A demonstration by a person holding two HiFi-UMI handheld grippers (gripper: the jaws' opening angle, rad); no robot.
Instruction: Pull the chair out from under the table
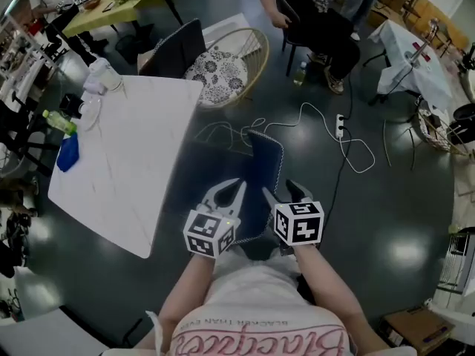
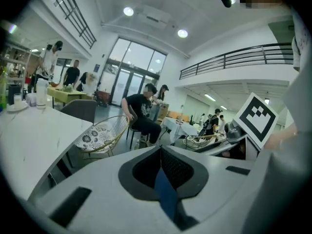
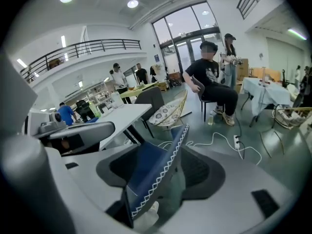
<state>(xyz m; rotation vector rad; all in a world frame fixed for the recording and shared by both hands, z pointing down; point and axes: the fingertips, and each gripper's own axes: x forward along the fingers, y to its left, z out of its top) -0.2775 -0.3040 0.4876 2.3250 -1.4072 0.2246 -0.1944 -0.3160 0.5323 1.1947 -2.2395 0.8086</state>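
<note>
The blue chair (image 1: 264,170) with white zigzag stitching stands on the dark floor just right of the white table (image 1: 126,184), its back toward me. My left gripper (image 1: 226,189) sits at the backrest's left side with its fingers spread. A sliver of the blue chair (image 2: 165,191) shows in the gap of the left gripper (image 2: 163,179). My right gripper (image 1: 283,193) is at the backrest's right side. In the right gripper view the stitched backrest edge (image 3: 163,172) lies between the jaws of the right gripper (image 3: 161,179), with dark pad showing on both sides.
A wicker chair with a patterned cushion (image 1: 223,69) and a grey chair (image 1: 177,47) stand at the table's far end. A white cable and power strip (image 1: 340,127) lie on the floor beyond. A seated person (image 1: 312,13) is farther back. Bottles (image 1: 59,121) and a blue cloth (image 1: 68,153) sit on the table.
</note>
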